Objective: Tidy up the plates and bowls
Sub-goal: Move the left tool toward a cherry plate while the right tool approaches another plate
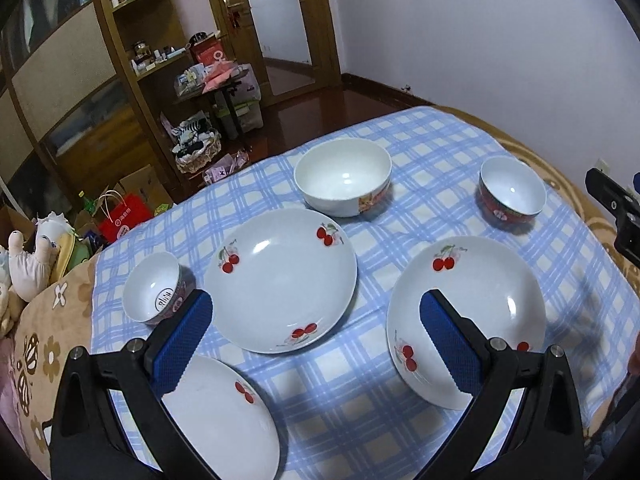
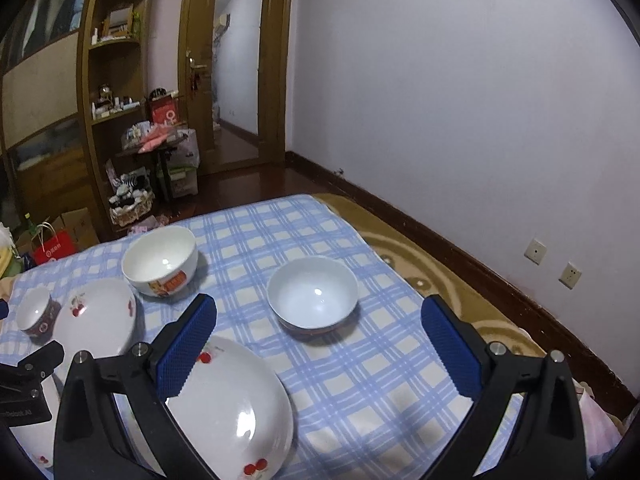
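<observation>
Three white cherry-print plates lie on the blue checked cloth: a middle plate, a right plate and a near-left plate. A large white bowl stands behind them. A small red-sided bowl sits far right, and another small bowl sits at the left. My left gripper hovers open above the plates, empty. My right gripper is open and empty just short of the small red-sided bowl, with the right plate under its left finger.
The checked cloth covers a bed with a brown patterned blanket along its right edge. A wall with sockets runs on the right. Shelves, bags and a basket clutter the floor beyond. Soft toys sit at the left.
</observation>
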A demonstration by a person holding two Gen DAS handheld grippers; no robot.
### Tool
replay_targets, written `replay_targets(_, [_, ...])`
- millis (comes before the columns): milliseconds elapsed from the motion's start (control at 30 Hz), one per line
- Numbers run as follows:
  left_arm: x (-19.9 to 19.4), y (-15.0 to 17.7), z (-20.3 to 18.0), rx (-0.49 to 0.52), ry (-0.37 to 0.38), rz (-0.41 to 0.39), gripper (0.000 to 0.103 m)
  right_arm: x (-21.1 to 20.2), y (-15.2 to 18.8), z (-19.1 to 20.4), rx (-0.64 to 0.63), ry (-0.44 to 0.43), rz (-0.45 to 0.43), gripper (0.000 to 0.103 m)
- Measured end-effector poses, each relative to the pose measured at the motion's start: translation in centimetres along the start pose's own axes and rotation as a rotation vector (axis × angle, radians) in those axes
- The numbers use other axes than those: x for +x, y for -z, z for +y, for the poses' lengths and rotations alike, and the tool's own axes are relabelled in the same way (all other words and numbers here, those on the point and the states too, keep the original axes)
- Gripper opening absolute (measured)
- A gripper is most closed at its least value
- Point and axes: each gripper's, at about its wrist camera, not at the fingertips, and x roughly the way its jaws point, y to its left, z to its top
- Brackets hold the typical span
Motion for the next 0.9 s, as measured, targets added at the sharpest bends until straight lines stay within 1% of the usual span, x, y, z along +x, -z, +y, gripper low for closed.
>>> replay_targets(200, [1.5, 0.4, -0.2, -0.017, 0.008, 0.051, 0.102, 2.0, 0.4, -0.4, 0.01, 0.002, 0.078, 0.103])
replay_targets(267, [1.7, 0.6, -0.3, -0.016, -0.002, 0.052, 0.102, 2.7, 0.8, -0.5, 0.003, 0.012, 0.096, 0.103])
replay_targets(400, [2.5, 1.1, -0.6, -0.024, 0.012, 0.085, 0.102, 3.7, 1.3, -1.0, 0.002, 0.021, 0.125, 0.103])
replay_targets(533, [3.6, 1.6, -1.2, -0.021, 0.016, 0.119, 0.102, 4.5, 1.8, -1.0, 0.022, 0.01, 0.162, 0.103])
replay_targets(633, [4.4, 1.9, -1.6, -0.026, 0.025, 0.148, 0.102, 5.5, 2.3, -0.9, 0.051, -0.016, 0.201, 0.103])
replay_targets(800, [5.7, 2.7, -2.4, -0.016, 0.019, 0.182, 0.102, 7.3, 3.7, -0.3, 0.037, -0.022, 0.275, 0.103])
replay_targets(833, [6.1, 2.9, -2.5, -0.018, 0.019, 0.194, 0.102, 7.8, 4.0, -0.2, 0.037, -0.029, 0.292, 0.101])
replay_targets(900, [6.8, 3.2, -2.8, -0.02, 0.022, 0.212, 0.102, 8.6, 4.4, 0.1, 0.032, -0.047, 0.332, 0.093])
